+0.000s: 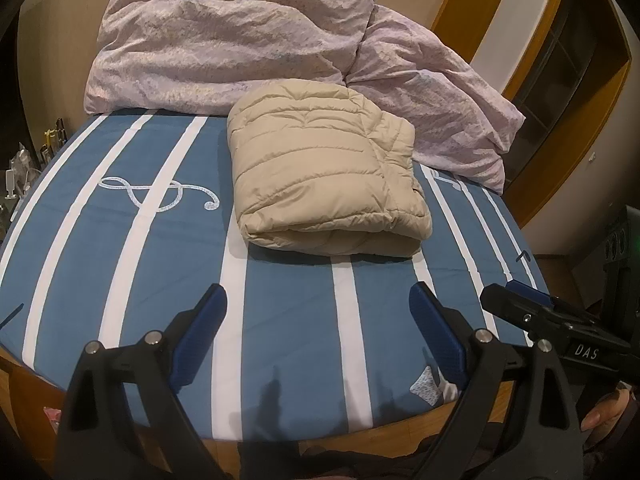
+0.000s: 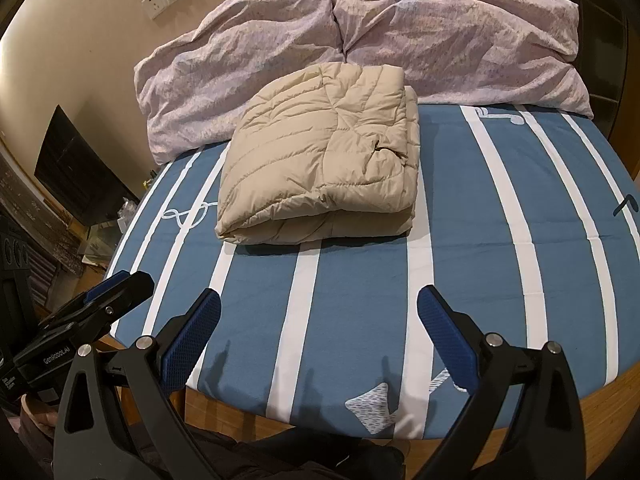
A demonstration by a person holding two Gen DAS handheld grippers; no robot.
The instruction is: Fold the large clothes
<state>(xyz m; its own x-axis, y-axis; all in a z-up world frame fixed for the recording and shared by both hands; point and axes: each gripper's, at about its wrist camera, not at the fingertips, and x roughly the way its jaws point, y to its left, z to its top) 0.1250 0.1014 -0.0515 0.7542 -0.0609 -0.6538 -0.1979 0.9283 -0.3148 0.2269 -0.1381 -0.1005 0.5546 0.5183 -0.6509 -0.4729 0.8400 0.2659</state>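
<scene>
Two hand-held grippers are hovering over the near edge of a bed (image 1: 280, 320) covered in a blue sheet with white stripes. Both the left hand-held gripper (image 1: 318, 300) and the right hand-held gripper (image 2: 319, 304) are showing their blue-padded fingers spread wide, pinching nothing.

Ahead of them, well apart from the fingertips, a beige quilted puffer jacket (image 1: 324, 176) is lying in a thick, squarish folded bundle on the sheet, its rounded folded edge facing the hand-held grippers. Behind it, touching its far side, a crumpled pale pink duvet (image 1: 224, 40) is heaped against the wall. From the left wrist view the jacket is sitting slightly right of centre; from the right wrist view it is sitting slightly left of centre, so it is lying between the two hand-held grippers.

Judging by its compact shape, the fold is looking essentially finished. Any tidying would be best done by pressing the puffy top layer down evenly and squaring loose corners, since trapped air may be making the bundle spring open.
</scene>
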